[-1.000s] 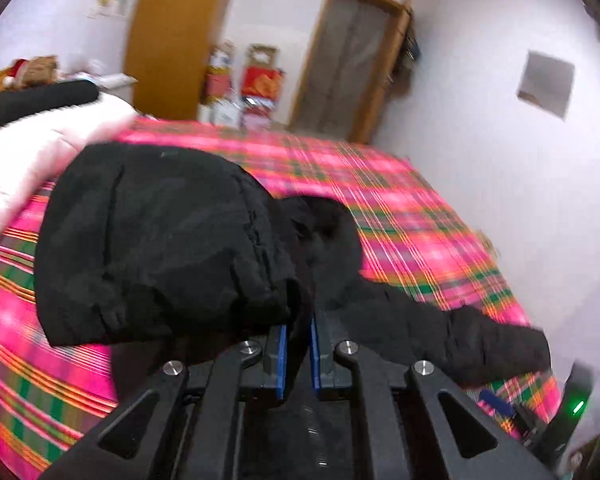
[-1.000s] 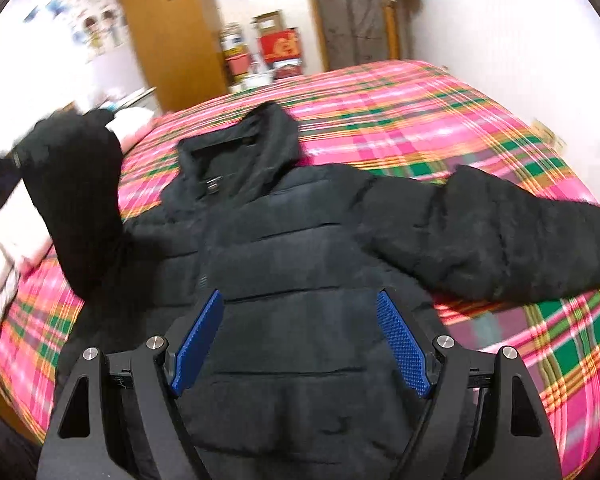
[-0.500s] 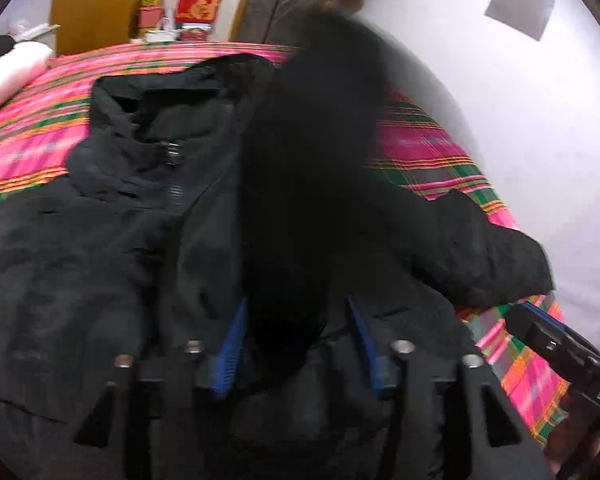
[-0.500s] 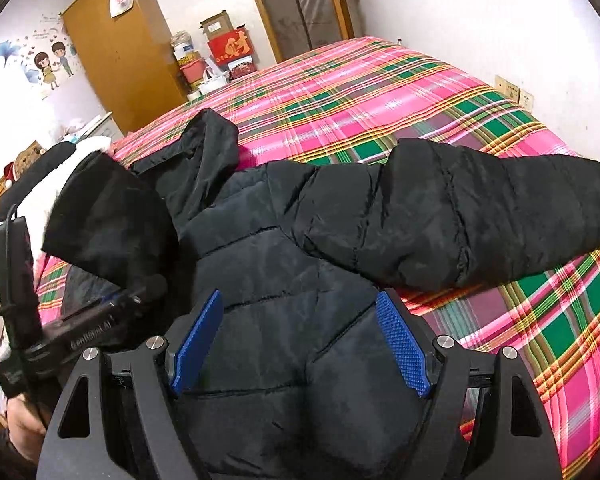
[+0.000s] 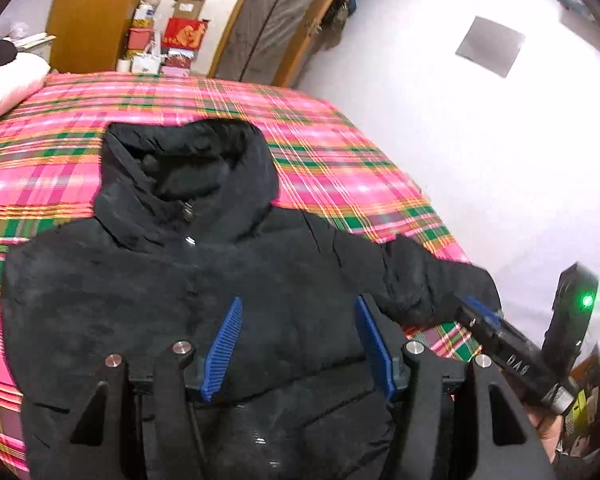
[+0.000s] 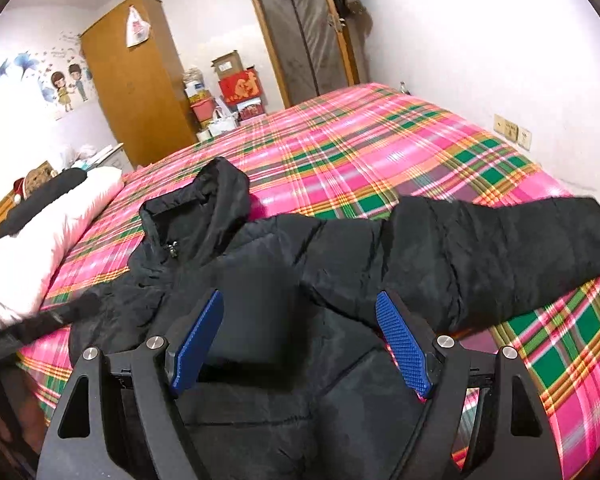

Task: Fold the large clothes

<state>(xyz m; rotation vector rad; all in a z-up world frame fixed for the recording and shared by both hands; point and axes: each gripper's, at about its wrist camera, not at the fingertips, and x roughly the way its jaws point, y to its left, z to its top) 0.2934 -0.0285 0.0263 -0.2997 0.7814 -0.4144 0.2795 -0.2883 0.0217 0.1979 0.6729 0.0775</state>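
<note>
One black puffer jacket [image 5: 172, 292] lies front-up on a bed [image 5: 340, 168] covered in a pink, green and orange plaid sheet, its hood [image 5: 188, 176] pointing toward twelve o'clock and its zipped front running down the middle toward six. In the right wrist view one sleeve [image 6: 500, 252] stretches out flat toward three o'clock, resting on the plaid; the other side appears already turned in over the chest, though the dark fabric makes the fold line hard to read. The left gripper [image 5: 300, 348] hovers low over the jacket's body with its jaws apart and nothing between them; the right gripper [image 6: 300, 340] does the same, jaws apart and empty. The jacket looks quilted, thick and soft, likely light for its bulk, with a smooth shell that may slide against itself and spring back when released. The cuff end of the outstretched sleeve, at three o'clock, looks like the sensible place to pinch, since a thin edge suits narrow jaws better than padded bulk. A white pillow [image 6: 48, 240] sits at nine o'clock.
</note>
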